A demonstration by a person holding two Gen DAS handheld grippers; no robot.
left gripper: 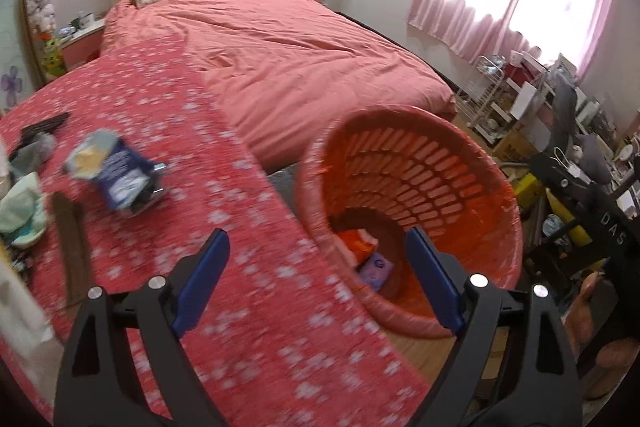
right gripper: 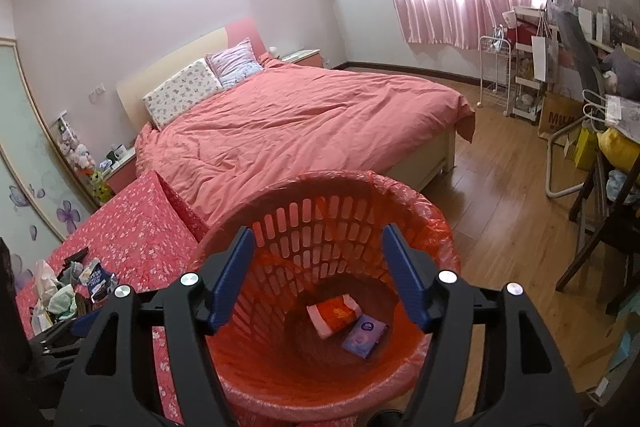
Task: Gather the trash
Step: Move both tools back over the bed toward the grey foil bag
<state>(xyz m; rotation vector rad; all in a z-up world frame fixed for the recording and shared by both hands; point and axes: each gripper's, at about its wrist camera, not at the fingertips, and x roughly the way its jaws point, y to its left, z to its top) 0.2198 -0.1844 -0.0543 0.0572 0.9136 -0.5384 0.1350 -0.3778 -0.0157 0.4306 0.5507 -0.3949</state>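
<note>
The left gripper (left gripper: 316, 283) stood released and empty over the floral cloth's (left gripper: 248, 267) right edge. A blue packet (left gripper: 120, 175) lay near its left edge. The right gripper (right gripper: 320, 279), spread and empty, hung above the basket (right gripper: 400, 195), two packets (right gripper: 348, 323) at its bottom.

One basket (right gripper: 420, 211), two packets (right gripper: 334, 315) inside

Bedroom: a bed (right gripper: 304, 123) is being covered by a salmon duvet, two pillows (right gripper: 200, 87) being propped at the headboard. Daylight is being filtered through pink curtains (right gripper: 448, 15). Wooden floor (right gripper: 504, 211); cluttered shelving (right gripper: 528, 75) is being lit alongside.
</note>
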